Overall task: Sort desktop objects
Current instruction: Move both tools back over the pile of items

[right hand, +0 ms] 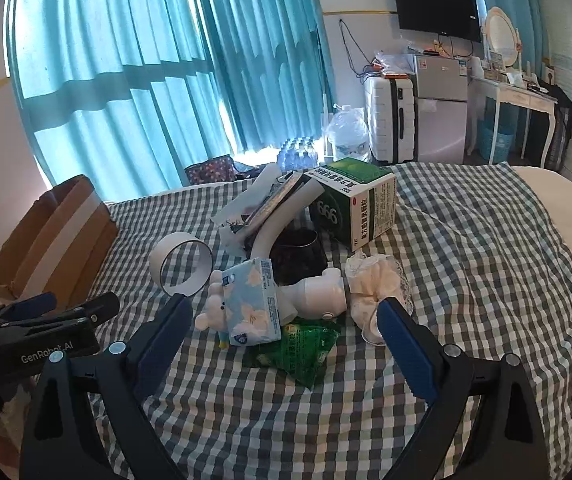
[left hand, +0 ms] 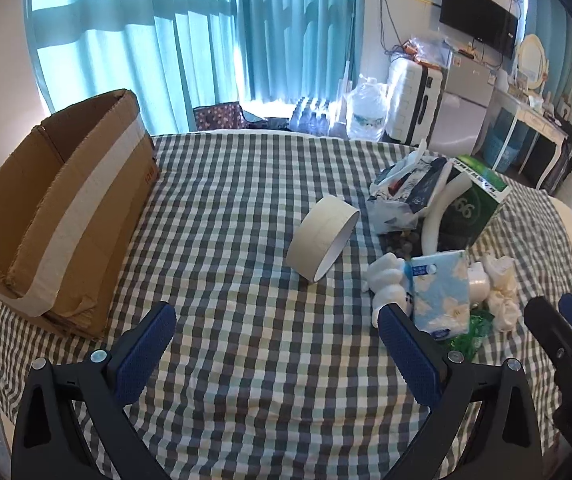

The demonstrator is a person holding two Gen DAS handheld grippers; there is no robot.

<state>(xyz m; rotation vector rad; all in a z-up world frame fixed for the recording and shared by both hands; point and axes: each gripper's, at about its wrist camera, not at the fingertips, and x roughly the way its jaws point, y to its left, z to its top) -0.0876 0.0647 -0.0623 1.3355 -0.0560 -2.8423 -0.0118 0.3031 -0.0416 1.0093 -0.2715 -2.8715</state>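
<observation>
1. Left wrist view: the left gripper [left hand: 276, 350] hovers with jaws apart and empty over bare checked cloth [left hand: 246, 208]. The tape roll [left hand: 323, 238] lies mid-cloth; it looks light and stiff, best pinched across its rim. The cardboard box [left hand: 62, 216] sits at the left edge, with open room between.

2. Right wrist view: the right gripper [right hand: 286, 342] is spread and empty before the tissue pack [right hand: 252, 304], which looks soft and squashy. Clutter crowds it.

Daylight glows through the curtains [left hand: 190, 36] at the far side, leaving window-frame shadows on them, while the checked cloth [left hand: 246, 208] is evenly lit and sharp, and both fisheye views bend straight lines and darken to black at the corners.
</observation>
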